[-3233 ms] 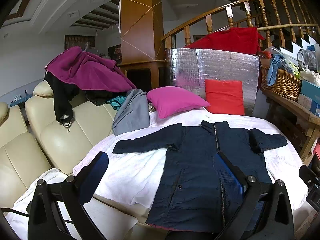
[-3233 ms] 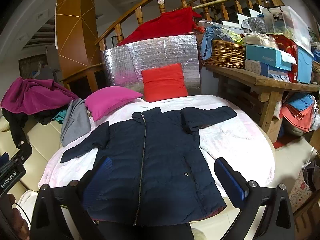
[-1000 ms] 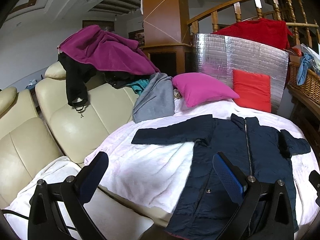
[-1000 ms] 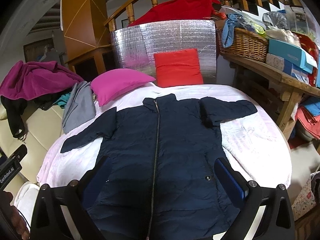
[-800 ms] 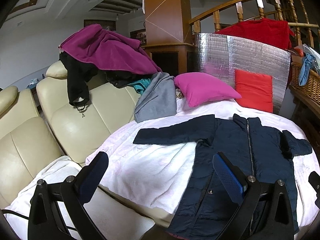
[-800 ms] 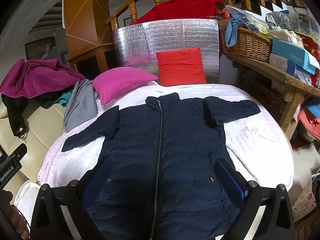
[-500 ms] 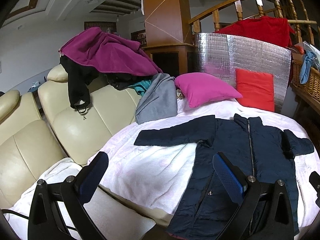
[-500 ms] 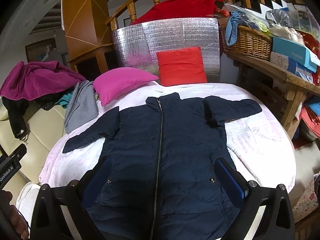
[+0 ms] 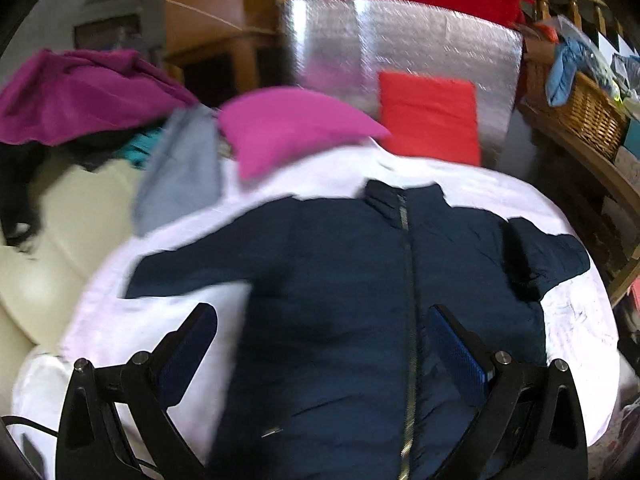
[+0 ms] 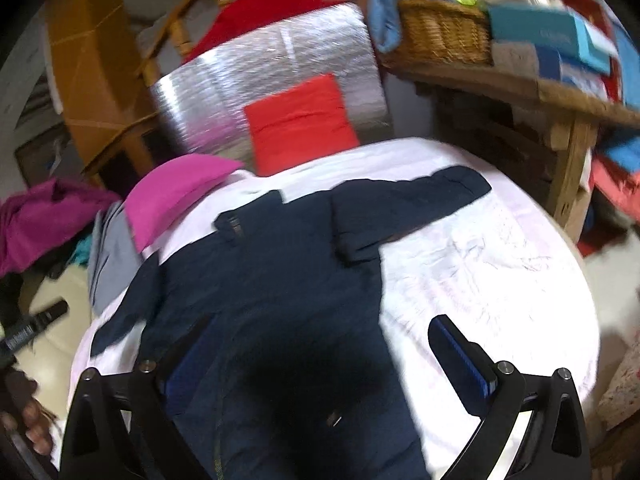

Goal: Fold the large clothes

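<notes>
A dark navy zip jacket (image 9: 344, 280) lies flat, front up, on the white-covered round table (image 9: 120, 332), sleeves spread out. It also shows in the right wrist view (image 10: 280, 288), with its right sleeve (image 10: 416, 204) reaching toward the table's far right. My left gripper (image 9: 320, 356) is open and empty, low over the jacket's lower left half. My right gripper (image 10: 320, 360) is open and empty, over the jacket's lower right side near its edge. Both views are motion-blurred.
A pink pillow (image 9: 288, 128) and a red cushion (image 9: 428, 116) lean at the table's back by a silver panel (image 9: 400, 40). Clothes (image 9: 80, 92) pile on the cream sofa (image 9: 60, 240) at left. A wooden bench with a wicker basket (image 10: 444, 36) and boxes stands right.
Both grippers have moved forward and down toward the jacket. The left one swung right, over the jacket body; the right one swung right and tilted toward the jacket's right edge.
</notes>
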### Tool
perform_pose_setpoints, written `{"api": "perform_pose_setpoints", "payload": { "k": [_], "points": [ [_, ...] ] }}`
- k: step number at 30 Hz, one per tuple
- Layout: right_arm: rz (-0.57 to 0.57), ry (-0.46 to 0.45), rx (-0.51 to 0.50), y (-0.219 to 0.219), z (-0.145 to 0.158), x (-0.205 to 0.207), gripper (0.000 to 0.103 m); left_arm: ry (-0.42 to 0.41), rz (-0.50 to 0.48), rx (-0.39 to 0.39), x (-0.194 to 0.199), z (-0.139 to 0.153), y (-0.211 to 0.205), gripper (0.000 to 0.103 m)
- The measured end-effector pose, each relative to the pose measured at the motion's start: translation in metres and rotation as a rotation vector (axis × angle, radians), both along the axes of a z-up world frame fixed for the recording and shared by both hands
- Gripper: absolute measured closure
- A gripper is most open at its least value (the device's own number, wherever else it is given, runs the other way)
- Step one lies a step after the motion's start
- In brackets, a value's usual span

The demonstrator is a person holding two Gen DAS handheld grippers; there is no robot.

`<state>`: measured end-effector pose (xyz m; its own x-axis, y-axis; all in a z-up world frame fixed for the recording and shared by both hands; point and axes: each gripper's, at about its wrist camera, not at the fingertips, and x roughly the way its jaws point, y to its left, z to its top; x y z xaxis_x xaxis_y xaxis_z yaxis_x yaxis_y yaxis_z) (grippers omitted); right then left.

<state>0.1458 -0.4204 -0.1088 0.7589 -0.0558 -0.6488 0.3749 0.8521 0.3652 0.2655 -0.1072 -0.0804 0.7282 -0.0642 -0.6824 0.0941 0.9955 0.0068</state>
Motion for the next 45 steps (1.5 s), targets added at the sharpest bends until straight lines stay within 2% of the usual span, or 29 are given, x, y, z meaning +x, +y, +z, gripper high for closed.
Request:
{"api": "perform_pose_setpoints", "payload": {
  "k": [2, 5, 10, 13, 16, 18, 21, 22, 23, 24, 25, 26, 28, 29, 30, 34, 36, 39, 42, 45],
  "points": [
    [-0.019, 0.0, 0.067, -0.034, -0.017, 0.018, 0.0, 0.047, -0.023, -0.031, 0.024, -0.021, -0.016, 0.0],
    [-0.069, 0.007, 0.235, -0.099, -0.055, 0.056, 0.0, 0.101, -0.026, -0.062, 0.057, -0.056, -0.033, 0.0],
    [-0.177, 0.015, 0.442, -0.176, -0.106, 0.108, 0.0, 0.126, 0.003, -0.015, 0.098, -0.102, -0.038, 0.0],
    [-0.262, 0.012, 0.574, -0.215, -0.142, 0.135, 0.005, 0.157, 0.008, 0.035, 0.108, -0.123, -0.036, 0.0],
    [-0.328, 0.0, 0.642, -0.239, -0.166, 0.151, 0.01, 0.177, 0.002, 0.076, 0.118, -0.13, -0.035, 0.0],
    [-0.373, -0.019, 0.691, -0.252, -0.182, 0.16, 0.014, 0.15, 0.006, 0.108, 0.122, -0.13, -0.031, 0.0],
    [-0.397, -0.07, 0.724, -0.266, -0.19, 0.173, 0.015, 0.116, 0.01, 0.155, 0.127, -0.128, -0.026, 0.0],
    [-0.401, -0.081, 0.72, -0.267, -0.189, 0.175, 0.019, 0.11, 0.012, 0.163, 0.129, -0.129, -0.023, 0.0],
    [-0.407, -0.088, 0.72, -0.268, -0.191, 0.18, 0.032, 0.105, 0.019, 0.169, 0.132, -0.13, -0.02, 0.0],
    [-0.409, -0.08, 0.726, -0.268, -0.193, 0.186, 0.04, 0.102, 0.03, 0.172, 0.135, -0.13, -0.016, 0.0],
    [-0.412, -0.062, 0.73, -0.267, -0.192, 0.196, 0.059, 0.101, 0.038, 0.172, 0.136, -0.13, -0.014, 0.0],
    [-0.411, -0.048, 0.73, -0.266, -0.195, 0.201, 0.07, 0.1, 0.049, 0.171, 0.139, -0.131, -0.01, 0.0],
    [-0.423, -0.05, 0.697, -0.26, -0.189, 0.205, 0.075, 0.093, 0.068, 0.157, 0.142, -0.128, -0.002, 0.0],
    [-0.411, -0.059, 0.666, -0.255, -0.18, 0.209, 0.082, 0.087, 0.081, 0.15, 0.144, -0.126, 0.002, 0.0],
    [-0.389, -0.07, 0.63, -0.247, -0.169, 0.213, 0.084, 0.081, 0.092, 0.137, 0.145, -0.123, 0.007, 0.0],
    [-0.292, -0.137, 0.501, -0.205, -0.114, 0.215, 0.084, 0.061, 0.113, 0.124, 0.142, -0.113, 0.013, 0.0],
    [-0.209, -0.146, 0.418, -0.168, -0.08, 0.222, 0.084, 0.043, 0.126, 0.132, 0.141, -0.108, 0.017, 0.0],
    [-0.055, -0.179, 0.369, -0.102, -0.045, 0.231, 0.084, 0.047, 0.145, 0.115, 0.142, -0.103, 0.028, 0.0],
    [0.077, -0.159, 0.351, -0.026, -0.034, 0.245, 0.084, 0.063, 0.175, 0.077, 0.141, -0.099, 0.048, 0.0],
    [0.139, -0.101, 0.337, 0.034, -0.046, 0.259, 0.083, 0.066, 0.219, 0.06, 0.142, -0.098, 0.068, 0.0]
  ]
}}
